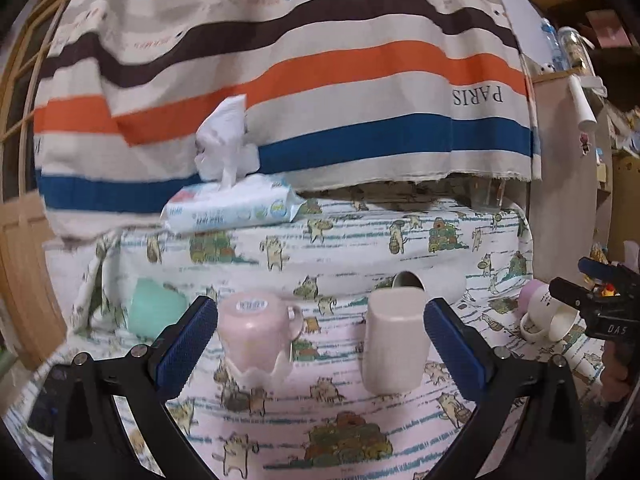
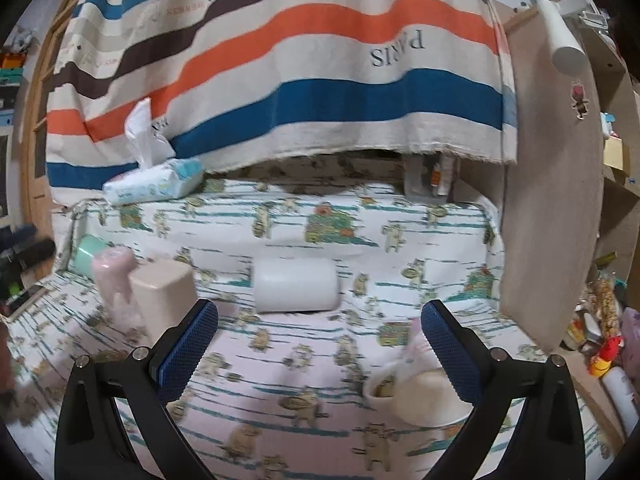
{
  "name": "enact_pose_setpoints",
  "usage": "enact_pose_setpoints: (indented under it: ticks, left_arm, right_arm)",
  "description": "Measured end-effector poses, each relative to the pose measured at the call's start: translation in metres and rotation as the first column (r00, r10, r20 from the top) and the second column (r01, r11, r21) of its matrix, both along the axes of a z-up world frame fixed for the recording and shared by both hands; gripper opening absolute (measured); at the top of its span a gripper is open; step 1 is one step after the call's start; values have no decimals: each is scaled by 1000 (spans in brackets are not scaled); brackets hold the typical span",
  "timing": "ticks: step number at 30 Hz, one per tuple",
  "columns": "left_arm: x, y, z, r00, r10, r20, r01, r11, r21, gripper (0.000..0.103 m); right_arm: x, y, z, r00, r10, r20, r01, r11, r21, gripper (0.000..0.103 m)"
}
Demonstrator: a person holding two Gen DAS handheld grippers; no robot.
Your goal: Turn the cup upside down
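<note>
Several cups stand or lie on a cat-print tablecloth (image 1: 280, 432). In the left wrist view a pink handled cup (image 1: 256, 336) stands upside down and a beige cup (image 1: 394, 344) stands upside down beside it, both between the fingers of my open, empty left gripper (image 1: 320, 336). A white cup with a steel inside (image 1: 416, 284) lies on its side behind them; it also shows in the right wrist view (image 2: 296, 285). A white mug (image 2: 420, 388) lies on its side by the right finger of my open right gripper (image 2: 320, 344). The right gripper also shows at the right edge of the left wrist view (image 1: 576, 292).
A mint green cup (image 1: 154, 312) sits at the left. A wet-wipes pack (image 1: 232, 208) lies at the back left on a raised ledge. A striped cloth (image 1: 300, 80) hangs behind. A wooden panel (image 2: 552, 200) stands at the right, with cluttered shelves beyond.
</note>
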State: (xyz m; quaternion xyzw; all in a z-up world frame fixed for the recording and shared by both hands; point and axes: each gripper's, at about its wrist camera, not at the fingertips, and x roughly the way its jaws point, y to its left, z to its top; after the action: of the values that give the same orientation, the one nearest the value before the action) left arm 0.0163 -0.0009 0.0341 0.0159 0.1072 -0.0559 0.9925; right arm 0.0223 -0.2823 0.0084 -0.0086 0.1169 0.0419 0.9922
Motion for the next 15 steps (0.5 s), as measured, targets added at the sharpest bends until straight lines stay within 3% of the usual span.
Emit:
enact_pose_setpoints:
  ticks: [5, 10, 15]
  left_arm:
    - [1, 11, -14, 1000, 22, -19, -22, 1000, -21, 103]
    - [5, 17, -24, 998, 45, -43, -47, 998, -32, 103]
    - [7, 12, -29, 998, 45, -42, -45, 999, -7, 103]
  right_arm:
    - [0, 26, -7, 1000, 17, 10, -17, 1000, -2, 102]
    - [3, 31, -11, 998, 54, 17, -55, 997, 53, 102]
    - [7, 40, -13, 999, 41, -1, -41, 999, 10, 102]
